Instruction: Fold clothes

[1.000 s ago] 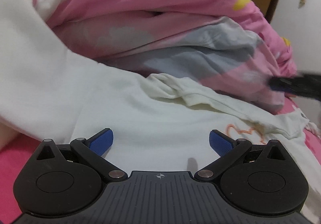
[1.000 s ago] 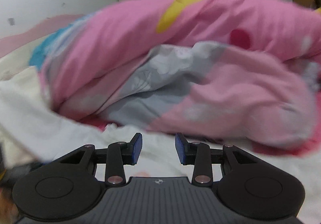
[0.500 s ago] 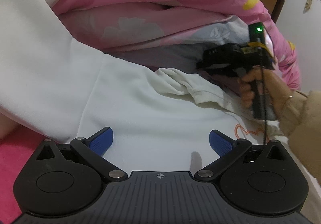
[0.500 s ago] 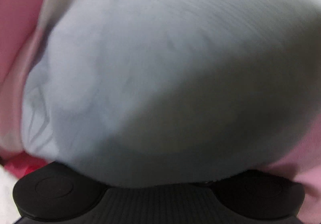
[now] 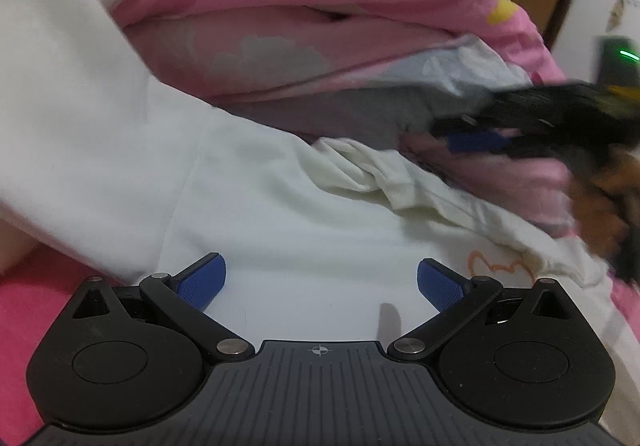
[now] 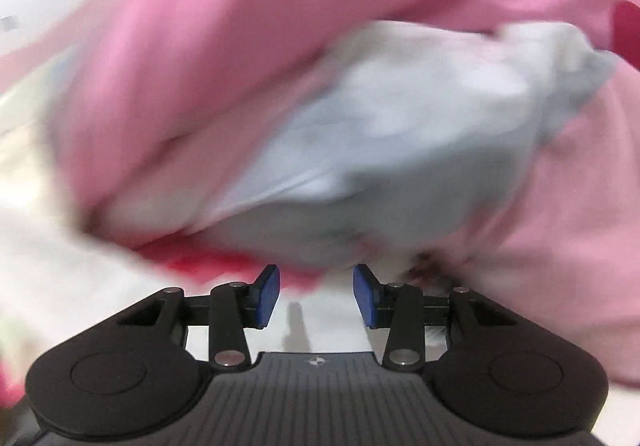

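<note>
2 claws: left claw [image 5: 321, 282] wide open over white garment [image 5: 304, 230], right claw [image 6: 317, 296] opening, nothing gripped.

A bed with a bright pink sheet [image 5: 36, 310] carries everything. A white garment [image 5: 288, 238] lies spread flat on it, its cream collar rumpled and an orange outline print near one side. Behind the garment a bulky pink and grey quilt [image 5: 304, 18] is heaped on the bed, touching the garment's far edge.
</note>
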Motion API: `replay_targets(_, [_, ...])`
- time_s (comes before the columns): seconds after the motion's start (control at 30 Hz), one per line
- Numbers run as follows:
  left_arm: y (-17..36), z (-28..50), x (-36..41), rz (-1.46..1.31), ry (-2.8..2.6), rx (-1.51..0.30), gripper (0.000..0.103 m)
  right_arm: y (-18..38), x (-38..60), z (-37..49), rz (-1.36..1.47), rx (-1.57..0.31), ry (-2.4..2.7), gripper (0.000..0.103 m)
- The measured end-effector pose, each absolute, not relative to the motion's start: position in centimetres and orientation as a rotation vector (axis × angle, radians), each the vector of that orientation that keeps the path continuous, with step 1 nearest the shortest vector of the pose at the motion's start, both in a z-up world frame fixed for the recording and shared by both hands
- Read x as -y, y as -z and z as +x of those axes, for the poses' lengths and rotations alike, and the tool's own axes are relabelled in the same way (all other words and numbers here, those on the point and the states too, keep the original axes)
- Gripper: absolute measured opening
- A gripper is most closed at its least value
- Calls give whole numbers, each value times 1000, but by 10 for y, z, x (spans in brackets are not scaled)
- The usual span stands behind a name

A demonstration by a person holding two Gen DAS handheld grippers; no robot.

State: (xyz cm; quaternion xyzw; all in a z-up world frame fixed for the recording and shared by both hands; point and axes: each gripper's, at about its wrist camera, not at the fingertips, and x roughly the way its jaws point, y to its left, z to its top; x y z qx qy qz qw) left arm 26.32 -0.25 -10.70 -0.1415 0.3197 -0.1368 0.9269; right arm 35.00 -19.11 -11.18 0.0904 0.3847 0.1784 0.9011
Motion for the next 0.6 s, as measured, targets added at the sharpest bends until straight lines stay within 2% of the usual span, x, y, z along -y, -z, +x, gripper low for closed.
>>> replay_targets(0.13, [104,261,-19,-394,182,-601,102,124,158,319,75,-889,-466,43])
replay_targets(0.23, [104,262,-22,-416,167,-602,102,147,155,335,28,-945,-390,42])
replay_targets(0.4, [105,262,-14,-364,151,-599,102,154,186,398,105,-796,-189,39])
replay_targets(0.6, [105,261,-15,-367,148,-599,102,153,201,393,171,-714,-142,40])
